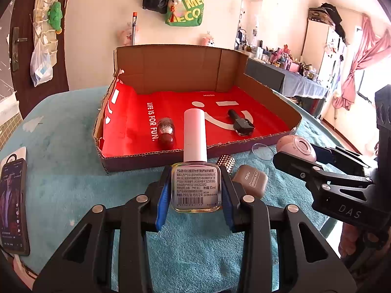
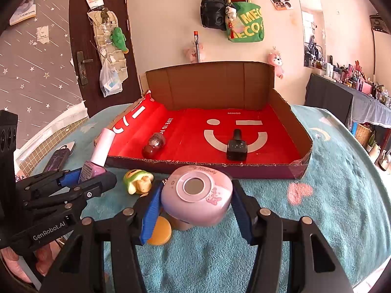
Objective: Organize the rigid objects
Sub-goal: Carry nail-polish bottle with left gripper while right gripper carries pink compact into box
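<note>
Both grippers are holding something and both are sitting just in front of the cardboard box [image 2: 281,90].

The left gripper [image 1: 195,188] is squeezing a nail polish bottle [image 1: 195,185] between its blue pads [image 1: 162,202]. The bottle is standing up, with its white cap pointing up and its label facing the camera. In the right view the same bottle [image 2: 94,168] is leaning toward the near left corner of the box.

The right gripper [image 2: 196,202] is holding a round pink case [image 2: 196,197] with a little mirror circle on top. Its pads are pressing on both sides of the case.

The box is lying open on the blue fuzzy blanket [image 2: 330,195]. It has a red bottom with a white smiley face. Two things are already lying inside: a dark red bottle [image 2: 152,145] on the left and a black bottle [image 2: 235,146] on the smile.

Other things are waiting on the blanket: a green and yellow toy [image 2: 138,180], an orange disc [image 2: 160,229], a brown eye shadow case [image 1: 250,182], a sparkly cap [image 1: 226,162] and a clear cup [image 1: 262,153]. A phone [image 1: 13,207] is lying at the left.

I think this is the carrying step, with two things picked up and going to the box. Next, each gripper needs to lift over the low front wall, come down on a bare red spot and open. The bottle is tall, so laying it down may be safer than standing it up.
</note>
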